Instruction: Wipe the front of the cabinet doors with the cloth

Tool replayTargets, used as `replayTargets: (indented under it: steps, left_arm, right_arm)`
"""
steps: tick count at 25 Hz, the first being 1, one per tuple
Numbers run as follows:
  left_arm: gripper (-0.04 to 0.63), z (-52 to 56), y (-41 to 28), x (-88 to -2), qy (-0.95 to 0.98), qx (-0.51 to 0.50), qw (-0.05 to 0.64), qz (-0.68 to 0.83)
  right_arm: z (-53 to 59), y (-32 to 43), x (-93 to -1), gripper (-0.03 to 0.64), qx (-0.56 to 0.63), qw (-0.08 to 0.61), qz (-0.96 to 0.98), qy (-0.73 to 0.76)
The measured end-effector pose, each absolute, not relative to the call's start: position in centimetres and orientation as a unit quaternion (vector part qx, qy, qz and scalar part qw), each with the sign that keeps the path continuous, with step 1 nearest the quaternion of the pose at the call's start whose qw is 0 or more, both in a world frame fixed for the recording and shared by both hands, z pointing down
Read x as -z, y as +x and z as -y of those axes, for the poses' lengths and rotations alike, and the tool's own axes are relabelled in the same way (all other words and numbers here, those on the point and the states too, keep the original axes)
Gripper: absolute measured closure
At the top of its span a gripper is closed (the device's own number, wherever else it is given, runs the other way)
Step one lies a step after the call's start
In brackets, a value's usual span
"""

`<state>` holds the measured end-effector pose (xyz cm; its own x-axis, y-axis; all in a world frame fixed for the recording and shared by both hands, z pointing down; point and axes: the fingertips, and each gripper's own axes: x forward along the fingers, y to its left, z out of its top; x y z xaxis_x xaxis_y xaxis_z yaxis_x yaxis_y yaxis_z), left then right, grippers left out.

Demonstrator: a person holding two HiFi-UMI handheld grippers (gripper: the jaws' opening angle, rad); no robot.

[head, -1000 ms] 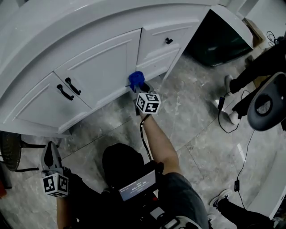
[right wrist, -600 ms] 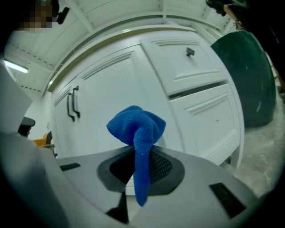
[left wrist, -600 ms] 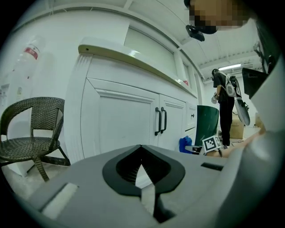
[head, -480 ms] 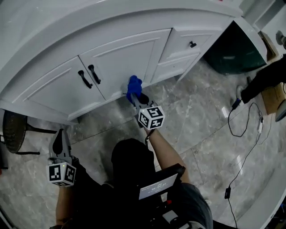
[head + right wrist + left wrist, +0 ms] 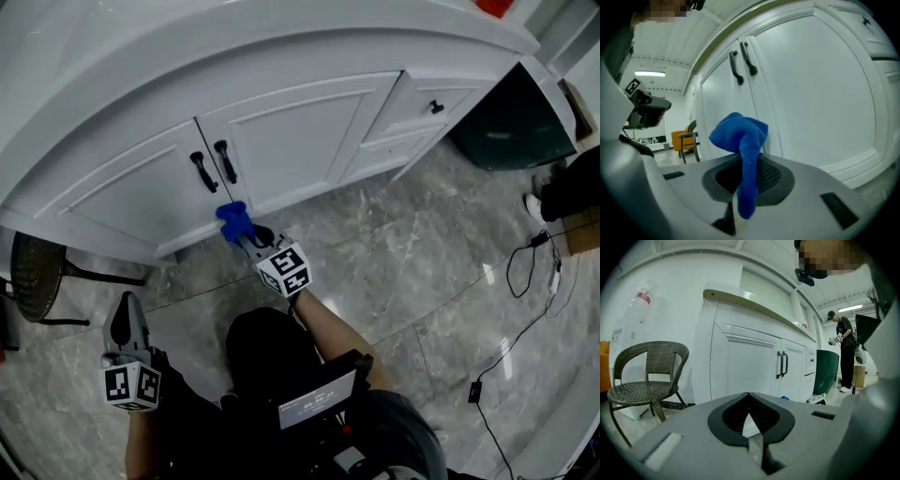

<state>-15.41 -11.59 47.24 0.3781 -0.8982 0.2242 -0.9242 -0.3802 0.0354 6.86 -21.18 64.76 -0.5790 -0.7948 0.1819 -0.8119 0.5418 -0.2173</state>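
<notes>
Ahead, the cabinet doors point(image 5: 291, 141) end in a bottom edge at 12 o'clock. Bare floor point(image 5: 403, 253) opens toward 3 o'clock, and a wicker chair point(image 5: 33, 291) stands at 9. The blue cloth point(image 5: 232, 220), bunched and fuzzy, sits just below the door handles point(image 5: 211, 167). It is clamped in the right gripper point(image 5: 247, 239) and bulges past the tips. The left gripper point(image 5: 124, 323) has its jaws together, empty.

On your left a dark wicker chair point(image 5: 36, 281) stands on the grey marbled floor point(image 5: 412, 262). Off to your right sits a dark green bin point(image 5: 511, 127), with black cables point(image 5: 472, 389) trailing across the tiles near a cardboard box point(image 5: 586, 230). A person in black point(image 5: 844, 350) stands beyond the bin.
</notes>
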Motion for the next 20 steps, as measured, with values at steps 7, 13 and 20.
replayTargets:
  steps: [7,13,20]
  left_arm:
    - [0.592,12.5,-15.0,-47.1,0.825,-0.088,0.071,0.553]
    - [0.592,12.6,-13.0,-47.2,0.834,-0.092,0.068,0.539]
    - [0.592,13.0,-11.4,-46.9,0.84,-0.094,0.063,0.53]
  right_arm:
    - [23.9,11.8,-67.1,0.568,-0.182,0.005,0.831,0.526]
    - [23.7,15.7,-68.5,0.568,-0.176,0.013,0.815,0.552]
    - [24.7,23.7,-68.9,0.568,-0.18,0.002,0.766,0.617]
